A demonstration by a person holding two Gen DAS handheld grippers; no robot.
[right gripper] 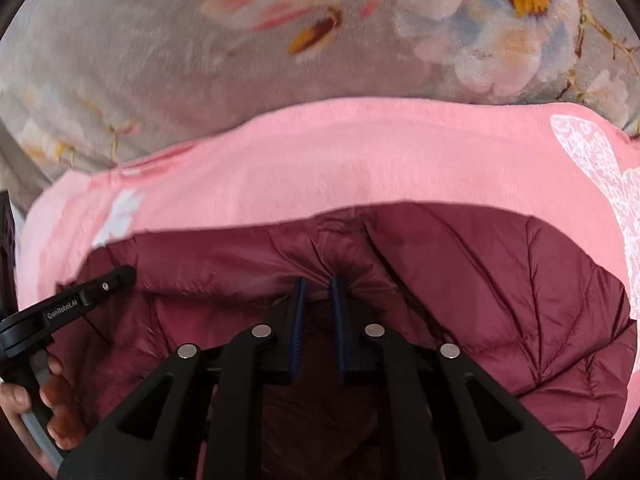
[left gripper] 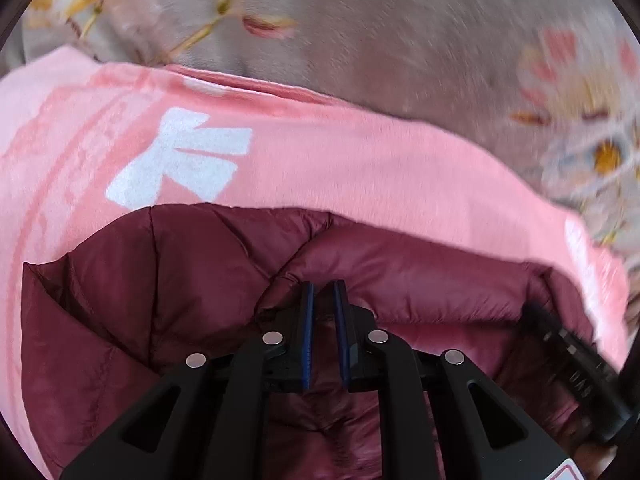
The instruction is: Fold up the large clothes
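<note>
Item 1, left gripper (left gripper: 323, 286): black linkage arms with blue pads. The jaws are drawn nearly together and a fold of the maroon quilted jacket (left gripper: 168, 280) is pinched between them. In the right wrist view the same gripper (right gripper: 127, 274) is seen at the far left, carried by a hand (right gripper: 36, 404) wrapped around its grip.

Item 2, maroon quilted jacket (right gripper: 500, 300): glossy, stitched in puffy panels. It is spread over the pink cloth and fills the lower half of both views. Its near edge is gathered into creases at each set of pads.

Item 3, pink cloth (left gripper: 340, 160): soft, laid flat beneath the jacket and showing beyond it on the far side and at both ends. A large white letter-like print (left gripper: 180, 160) is carried on its left part, and a white lacy print (right gripper: 592, 160) on its right part.

Item 4, right gripper (right gripper: 318, 282): same build. The jaws are clenched on a puckered fold of the jacket's edge. In the left wrist view it (left gripper: 536, 312) is blurred at the far right, resting against the jacket.

Item 5, floral blanket (right gripper: 160, 60): grey plush with pink, white and yellow blossoms, lying under the pink cloth and filling the far part of both views.
</note>
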